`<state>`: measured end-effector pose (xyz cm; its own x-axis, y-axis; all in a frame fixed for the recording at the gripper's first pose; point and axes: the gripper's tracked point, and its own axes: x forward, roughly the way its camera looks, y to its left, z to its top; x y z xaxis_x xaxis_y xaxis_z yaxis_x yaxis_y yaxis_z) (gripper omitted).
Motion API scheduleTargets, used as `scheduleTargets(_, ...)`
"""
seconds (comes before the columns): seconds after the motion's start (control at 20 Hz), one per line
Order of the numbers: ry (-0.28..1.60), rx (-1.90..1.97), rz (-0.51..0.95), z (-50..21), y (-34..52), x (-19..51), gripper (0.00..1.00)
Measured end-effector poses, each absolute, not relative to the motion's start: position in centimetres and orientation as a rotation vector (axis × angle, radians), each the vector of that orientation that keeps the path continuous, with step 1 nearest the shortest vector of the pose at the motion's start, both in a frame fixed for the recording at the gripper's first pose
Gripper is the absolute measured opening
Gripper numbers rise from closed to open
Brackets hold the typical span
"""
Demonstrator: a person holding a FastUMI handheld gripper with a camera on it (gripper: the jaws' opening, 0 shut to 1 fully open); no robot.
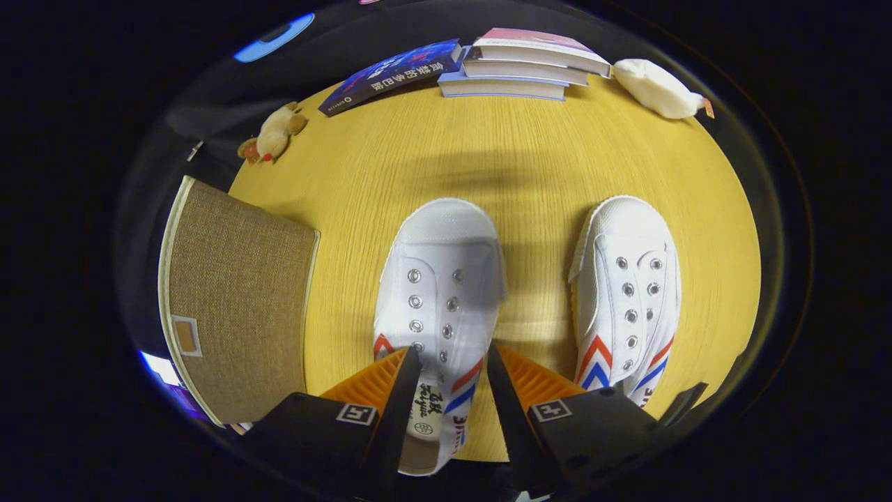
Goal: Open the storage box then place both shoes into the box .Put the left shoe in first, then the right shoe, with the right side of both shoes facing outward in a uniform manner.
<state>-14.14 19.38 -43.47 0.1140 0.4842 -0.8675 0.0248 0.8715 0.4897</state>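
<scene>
Wooden table (488, 160). Storage box (237, 300), left of frame, apparently lid-on. Left shoe (439, 293) centre, right shoe (627, 293) beside. Gripper (449, 369) spread around left shoe's opening, ungripped. Box likely needs opening first.

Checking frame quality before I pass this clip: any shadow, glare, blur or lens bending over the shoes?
Gripper view: soft shadow crosses the left shoe and table; fisheye curves the storage box and books; shoes sharp, no glare; gripper open astride the left shoe's heel.
</scene>
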Motion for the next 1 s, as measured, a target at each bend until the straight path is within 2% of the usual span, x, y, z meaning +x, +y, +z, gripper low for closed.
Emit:
scheduleTargets(0.15,1.477,0.603,0.316,-43.6,19.6,-14.7,0.65)
scheduleTargets(0.35,1.424,0.654,0.308,-43.5,19.1,-14.4,0.49)
scheduleTargets(0.45,1.4,0.604,0.308,-43.6,18.8,-14.7,0.35)
scheduleTargets(0.5,1.384,0.591,0.315,-43.2,18.6,-14.6,0.18)
scheduleTargets(0.55,1.376,0.583,0.316,-43.4,18.8,-14.5,0.18)
scheduleTargets(0.7,1.363,0.594,0.302,-42.9,18.7,-14.5,0.1)
scheduleTargets(1.0,1.338,0.512,0.301,-38.4,18.0,-14.1,0.09)
